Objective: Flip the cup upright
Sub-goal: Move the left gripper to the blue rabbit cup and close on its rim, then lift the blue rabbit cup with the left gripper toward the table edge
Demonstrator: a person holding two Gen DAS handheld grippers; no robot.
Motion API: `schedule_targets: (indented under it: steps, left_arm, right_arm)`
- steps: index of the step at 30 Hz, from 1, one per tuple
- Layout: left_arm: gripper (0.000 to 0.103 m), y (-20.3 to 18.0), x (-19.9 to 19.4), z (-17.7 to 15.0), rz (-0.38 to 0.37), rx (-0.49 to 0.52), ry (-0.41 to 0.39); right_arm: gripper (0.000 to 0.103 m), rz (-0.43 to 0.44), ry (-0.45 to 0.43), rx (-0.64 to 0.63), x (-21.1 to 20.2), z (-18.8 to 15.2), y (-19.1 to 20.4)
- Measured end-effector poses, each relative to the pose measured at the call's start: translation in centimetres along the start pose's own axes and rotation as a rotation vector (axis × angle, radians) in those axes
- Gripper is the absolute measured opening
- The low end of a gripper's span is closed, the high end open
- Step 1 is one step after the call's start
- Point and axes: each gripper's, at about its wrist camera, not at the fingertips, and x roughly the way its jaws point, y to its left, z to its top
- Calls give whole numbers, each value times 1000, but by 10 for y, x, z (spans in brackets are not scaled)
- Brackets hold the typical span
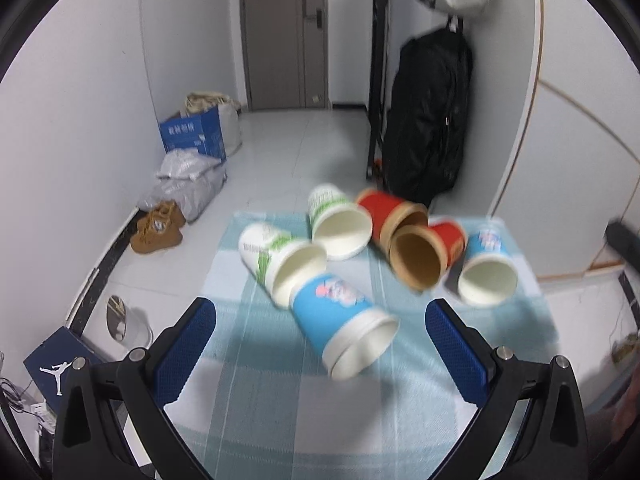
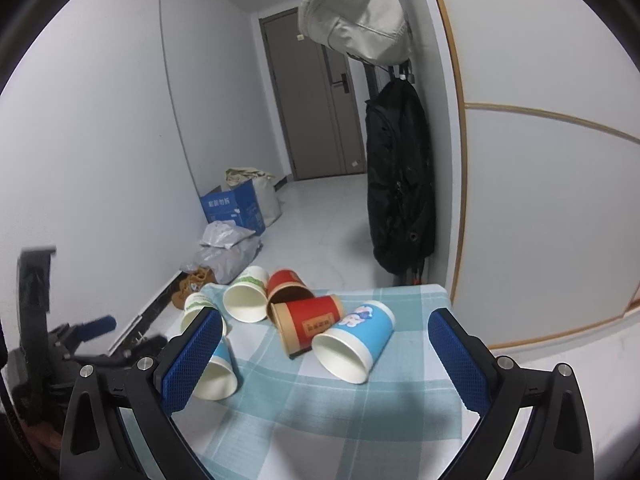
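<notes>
Several paper cups lie on their sides on a blue checked cloth (image 1: 280,400). In the left wrist view a blue cup (image 1: 344,328) lies nearest, between the open fingers of my left gripper (image 1: 320,356), mouth toward me. Behind it lie two white-green cups (image 1: 280,260) (image 1: 336,224), two red cups (image 1: 420,256) (image 1: 388,212) and another blue cup (image 1: 486,268). In the right wrist view my right gripper (image 2: 324,360) is open and empty, just short of a blue cup (image 2: 356,340); a red cup (image 2: 308,324) lies beside it. The left gripper (image 2: 60,340) shows at the left edge.
The cloth (image 2: 360,420) covers a small table that ends just past the cups. Beyond are a tiled floor, a blue box (image 1: 192,132), grey bags (image 1: 188,180), brown shoes (image 1: 160,228), a hanging black bag (image 1: 428,116) and a wall to the right (image 2: 540,220).
</notes>
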Motion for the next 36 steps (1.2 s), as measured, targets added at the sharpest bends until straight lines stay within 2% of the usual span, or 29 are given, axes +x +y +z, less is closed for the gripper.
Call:
schedule_targets:
  steps: [4, 8, 11, 14, 17, 18, 21, 23, 25, 28, 36]
  left_arm:
    - [102, -4, 20, -11, 24, 67, 99]
    - [90, -8, 35, -17, 80, 120, 157]
    - [79, -10, 39, -15, 91, 127, 165]
    - [75, -15, 39, -13, 103, 165, 155]
    - [56, -20, 45, -14, 110, 212, 162]
    - [54, -19, 49, -14, 108, 219, 165]
    - [35, -22, 52, -15, 120, 234, 177]
    - [18, -22, 54, -16, 116, 235, 189]
    - [12, -24, 56, -17, 109, 231, 196]
    - [4, -22, 54, -17, 111, 214, 180]
    - [1, -26, 48, -16, 73, 197, 135]
  right_arm:
    - [103, -1, 17, 19, 4, 0, -9]
    - [103, 4, 35, 35, 8, -1, -16]
    - [103, 5, 48, 44, 10, -1, -19]
    - [103, 11, 58, 55, 12, 0, -22]
    - [103, 14, 72, 65, 15, 1, -25]
    - [103, 18, 76, 72, 15, 0, -27]
    - [103, 28, 86, 99, 16, 0, -31]
    - [103, 35, 92, 116, 16, 1, -34]
    - [103, 38, 93, 124, 16, 1, -35]
    - [103, 39, 94, 130, 15, 2, -35]
    - [103, 41, 87, 131, 14, 2, -33]
